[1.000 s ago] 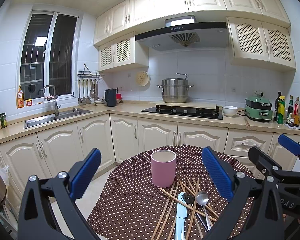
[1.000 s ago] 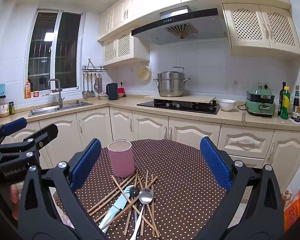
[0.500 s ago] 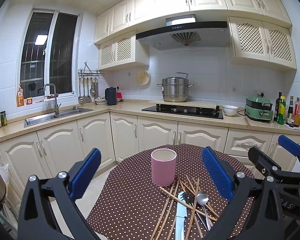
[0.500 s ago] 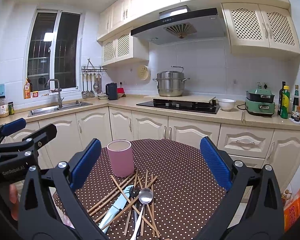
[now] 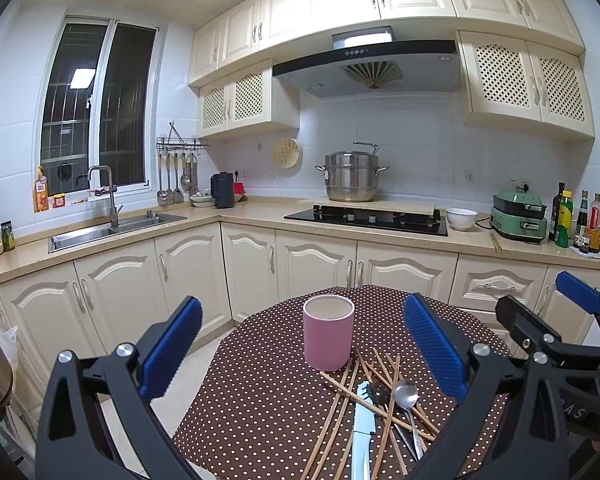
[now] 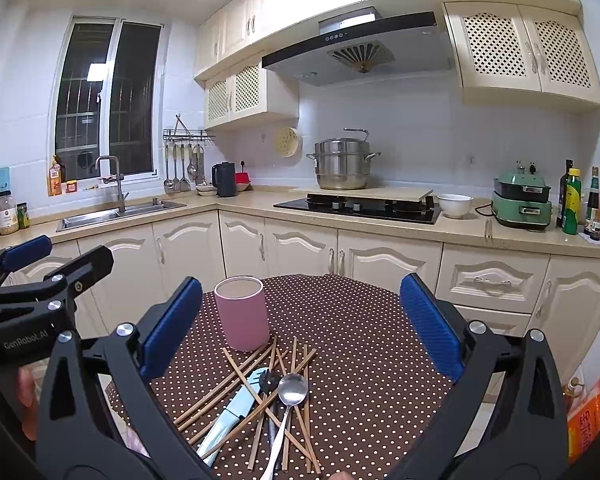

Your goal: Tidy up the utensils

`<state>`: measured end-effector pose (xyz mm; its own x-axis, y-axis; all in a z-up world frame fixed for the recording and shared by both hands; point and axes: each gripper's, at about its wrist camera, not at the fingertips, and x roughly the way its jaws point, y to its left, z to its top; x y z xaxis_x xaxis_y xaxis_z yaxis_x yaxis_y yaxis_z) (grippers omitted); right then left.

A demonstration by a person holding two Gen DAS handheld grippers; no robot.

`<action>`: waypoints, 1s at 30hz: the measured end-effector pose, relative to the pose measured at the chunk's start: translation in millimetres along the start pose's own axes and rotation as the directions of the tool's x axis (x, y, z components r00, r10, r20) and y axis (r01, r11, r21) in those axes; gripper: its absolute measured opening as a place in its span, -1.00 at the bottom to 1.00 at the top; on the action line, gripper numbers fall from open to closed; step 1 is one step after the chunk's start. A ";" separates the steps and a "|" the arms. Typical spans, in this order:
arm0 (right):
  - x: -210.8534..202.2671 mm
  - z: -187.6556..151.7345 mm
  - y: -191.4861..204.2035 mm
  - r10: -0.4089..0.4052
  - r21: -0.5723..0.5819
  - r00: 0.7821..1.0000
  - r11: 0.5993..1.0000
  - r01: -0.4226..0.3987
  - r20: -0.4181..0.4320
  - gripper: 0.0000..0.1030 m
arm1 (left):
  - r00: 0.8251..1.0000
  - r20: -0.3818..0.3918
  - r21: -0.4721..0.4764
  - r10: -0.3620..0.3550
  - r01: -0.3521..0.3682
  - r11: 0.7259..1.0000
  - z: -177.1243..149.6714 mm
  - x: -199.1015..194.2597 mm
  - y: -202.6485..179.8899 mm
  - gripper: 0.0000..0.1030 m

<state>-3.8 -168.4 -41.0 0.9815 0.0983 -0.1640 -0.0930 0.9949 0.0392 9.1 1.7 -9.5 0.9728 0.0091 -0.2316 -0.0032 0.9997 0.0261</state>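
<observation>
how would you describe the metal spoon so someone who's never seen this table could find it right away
Start at the round table with the brown polka-dot cloth, then find the pink cup on it. Just in front of the cup lies a heap of wooden chopsticks; the metal spoon lies on top, the only shiny silver piece there.

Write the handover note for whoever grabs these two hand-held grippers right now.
Left hand-held gripper: open, empty, hovering above the table. Right hand-held gripper: open, empty, hovering alongside it.
Pink cup stands upright on the dotted table; nothing sticks out of its top.
Just in front of the cup lies a loose pile: wooden chopsticks crossed over each other, a light-blue-handled utensil, a metal spoon and a black utensil partly buried.
Done: nothing sorted yet.
Left: pick up each piece and stand it in the cup, probably the spoon first since it lies on top.
</observation>
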 end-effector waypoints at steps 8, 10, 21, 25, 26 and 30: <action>5.6 -2.6 -1.9 0.016 0.008 1.000 1.000 -0.015 -0.023 0.88 | 1.000 -0.012 -0.003 0.002 -0.002 1.000 -1.0 4.7 0.9 0.92; 7.8 -3.6 -2.6 0.017 0.012 0.999 1.000 -0.017 -0.031 0.88 | 1.000 -0.017 -0.003 0.003 -0.003 1.000 -1.7 6.2 0.5 0.92; 19.0 -9.5 -5.4 0.014 0.014 0.998 1.000 -0.014 -0.059 0.88 | 0.998 -0.059 0.006 0.009 -0.008 1.000 -7.2 21.5 -2.3 0.92; 30.1 -17.4 -9.6 0.027 0.039 0.994 0.999 -0.023 -0.102 0.88 | 0.995 -0.099 0.014 0.012 -0.011 1.000 -12.5 33.4 -4.6 0.92; 32.8 -19.3 -10.5 0.034 0.043 0.993 0.999 -0.029 -0.113 0.88 | 0.993 -0.114 0.014 0.009 -0.007 1.000 -13.9 37.0 -5.0 0.92; 44.2 -26.9 -14.6 0.035 0.043 0.986 0.999 -0.029 -0.162 0.88 | 0.981 -0.193 0.006 -0.030 0.032 0.999 -21.9 56.5 -5.3 0.92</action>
<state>36.4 -177.9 -75.3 0.9376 0.1358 -0.3202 -0.1141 0.9898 0.0858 59.0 -2.5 -44.0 0.9095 -0.0162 -0.4154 0.0290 0.9993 0.0247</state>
